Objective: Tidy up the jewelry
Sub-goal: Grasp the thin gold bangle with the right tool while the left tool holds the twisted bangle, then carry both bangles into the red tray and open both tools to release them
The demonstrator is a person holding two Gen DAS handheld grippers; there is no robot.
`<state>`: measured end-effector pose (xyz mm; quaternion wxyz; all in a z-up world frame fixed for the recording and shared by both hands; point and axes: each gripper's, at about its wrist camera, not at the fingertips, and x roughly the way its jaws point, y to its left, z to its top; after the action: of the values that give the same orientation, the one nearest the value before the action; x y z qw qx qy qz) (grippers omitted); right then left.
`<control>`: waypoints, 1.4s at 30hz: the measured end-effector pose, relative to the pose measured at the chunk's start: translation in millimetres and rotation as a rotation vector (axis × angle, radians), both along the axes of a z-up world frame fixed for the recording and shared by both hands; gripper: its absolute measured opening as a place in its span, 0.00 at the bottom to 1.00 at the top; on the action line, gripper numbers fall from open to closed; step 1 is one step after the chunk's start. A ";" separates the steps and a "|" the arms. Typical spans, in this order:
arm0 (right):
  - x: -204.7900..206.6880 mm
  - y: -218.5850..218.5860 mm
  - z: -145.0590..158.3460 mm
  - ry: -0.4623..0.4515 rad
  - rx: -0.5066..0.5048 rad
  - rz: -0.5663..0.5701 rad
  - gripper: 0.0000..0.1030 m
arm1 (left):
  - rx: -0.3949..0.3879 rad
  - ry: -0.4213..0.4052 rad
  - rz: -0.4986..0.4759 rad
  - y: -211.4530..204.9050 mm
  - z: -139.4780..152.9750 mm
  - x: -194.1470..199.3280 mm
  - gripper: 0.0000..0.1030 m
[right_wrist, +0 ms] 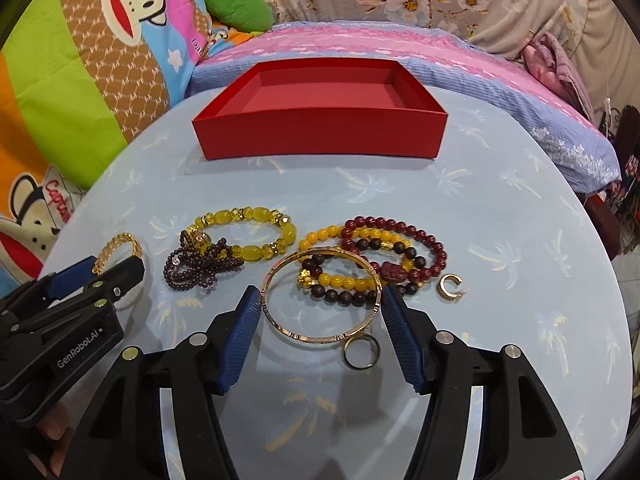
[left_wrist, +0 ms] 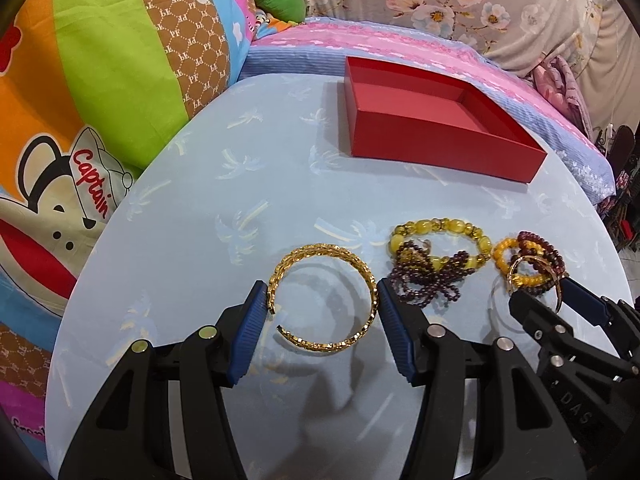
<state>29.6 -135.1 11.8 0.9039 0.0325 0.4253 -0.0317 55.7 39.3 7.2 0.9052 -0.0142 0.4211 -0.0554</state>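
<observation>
A woven gold cuff [left_wrist: 320, 250] lies on the pale blue table [left_wrist: 200, 240], and my left gripper [left_wrist: 320, 300] is shut on it, one blue pad against each side. A thin gold bangle [right_wrist: 304, 338] rests partly over a pile of yellow, dark and red bead bracelets [right_wrist: 400, 226]. My right gripper [right_wrist: 320, 298] is shut on the bangle, pads touching both sides. A yellow bead bracelet [right_wrist: 244, 216] and a dark purple bead strand [right_wrist: 192, 272] lie between the two grippers. An empty red box [right_wrist: 320, 136] stands behind them.
A small ring [right_wrist: 344, 354] touches the bangle's near edge, and a C-shaped gold piece [right_wrist: 446, 286] lies to the right. Colourful cartoon bedding [left_wrist: 100, 80] borders the table on the left; a pink and blue blanket [left_wrist: 360, 36] lies behind it.
</observation>
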 end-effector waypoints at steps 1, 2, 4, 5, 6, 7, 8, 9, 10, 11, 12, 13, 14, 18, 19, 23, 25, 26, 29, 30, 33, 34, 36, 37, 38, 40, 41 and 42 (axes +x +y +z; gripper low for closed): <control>-2.2 -2.0 3.5 -0.009 0.007 -0.003 0.58 | -0.002 -0.003 -0.003 -1.2 2.2 -1.2 0.52; -4.1 -4.1 6.7 -0.017 0.009 -0.005 0.58 | -0.003 -0.007 -0.008 -3.1 4.6 -2.5 0.52; -7.8 -8.1 12.9 -0.033 0.015 -0.010 0.58 | -0.010 -0.014 -0.017 -6.5 10.2 -4.4 0.52; -9.6 -10.5 17.0 -0.043 0.019 -0.012 0.58 | -0.014 -0.018 -0.021 -8.5 13.4 -5.0 0.52; -11.1 -12.7 19.8 -0.050 0.023 -0.013 0.58 | -0.018 -0.022 -0.026 -10.4 16.6 -4.9 0.52; -12.2 -14.7 23.1 -0.058 0.027 -0.013 0.58 | -0.021 -0.025 -0.030 -11.8 19.3 -4.5 0.52; -12.6 -16.6 25.3 -0.064 0.030 -0.013 0.58 | -0.022 -0.029 -0.035 -13.7 21.8 -3.7 0.52; -12.8 -18.7 28.1 -0.071 0.033 -0.011 0.58 | -0.021 -0.034 -0.041 -16.8 25.3 -2.4 0.52; -12.2 -20.8 31.3 -0.078 0.039 -0.009 0.58 | -0.020 -0.039 -0.046 -19.2 28.2 -1.1 0.52; -10.5 -23.3 34.0 -0.083 0.044 -0.009 0.58 | -0.018 -0.046 -0.051 -22.3 32.0 1.4 0.52; -8.3 -26.5 37.2 -0.088 0.052 -0.008 0.58 | -0.018 -0.051 -0.055 -24.7 35.0 4.2 0.52; -5.8 -29.3 39.8 -0.092 0.057 -0.006 0.58 | -0.023 -0.055 -0.063 -27.5 39.2 8.7 0.52; -1.5 -32.5 43.5 -0.098 0.060 -0.005 0.58 | -0.029 -0.060 -0.070 -30.4 44.0 14.6 0.52; 26.7 -48.3 59.6 -0.127 0.072 0.001 0.58 | -0.044 -0.083 -0.098 -42.3 62.1 42.9 0.52; 36.6 -52.7 63.2 -0.133 0.075 0.002 0.58 | -0.049 -0.088 -0.108 -46.2 66.7 53.6 0.52; 84.3 -69.6 72.8 -0.137 0.102 0.011 0.58 | -0.055 -0.097 -0.129 -59.6 77.8 100.0 0.52; 111.9 -77.3 77.4 -0.135 0.118 0.020 0.58 | -0.052 -0.099 -0.138 -65.6 81.1 125.2 0.52; 124.1 -80.5 79.3 -0.133 0.127 0.025 0.58 | -0.047 -0.099 -0.144 -68.9 82.3 138.8 0.52; 167.1 -86.4 85.1 -0.126 0.135 0.041 0.58 | -0.026 -0.101 -0.159 -79.7 84.5 178.1 0.52; 183.2 -86.8 85.7 -0.121 0.126 0.049 0.58 | -0.017 -0.098 -0.162 -82.7 83.9 192.3 0.52; 225.2 -84.8 82.4 -0.095 0.095 0.077 0.58 | -0.003 -0.086 -0.177 -90.3 80.7 229.2 0.52; 236.0 -84.3 80.2 -0.083 0.091 0.086 0.58 | 0.002 -0.080 -0.183 -92.0 78.6 238.5 0.52; 260.0 -85.6 73.9 -0.055 0.089 0.103 0.58 | 0.014 -0.072 -0.192 -96.9 74.0 256.2 0.52; 270.1 -86.2 70.3 -0.042 0.088 0.108 0.58 | 0.020 -0.064 -0.194 -99.0 70.5 265.8 0.52; 277.4 -86.8 67.5 -0.035 0.088 0.111 0.58 | 0.017 -0.055 -0.200 -99.9 67.0 273.6 0.52; 291.5 -88.3 59.9 -0.016 0.087 0.113 0.58 | 0.011 -0.033 -0.200 -101.6 60.2 289.1 0.52; 297.1 -88.3 56.1 -0.005 0.087 0.117 0.58 | 0.006 -0.021 -0.201 -102.8 56.5 296.6 0.52; 303.2 -88.9 51.8 0.007 0.087 0.116 0.58 | 0.003 -0.008 -0.202 -104.2 53.1 303.7 0.52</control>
<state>332.8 -224.0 63.6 0.9004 0.0468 0.4309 0.0390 359.5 -65.0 60.4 0.8967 0.0296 0.4168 -0.1457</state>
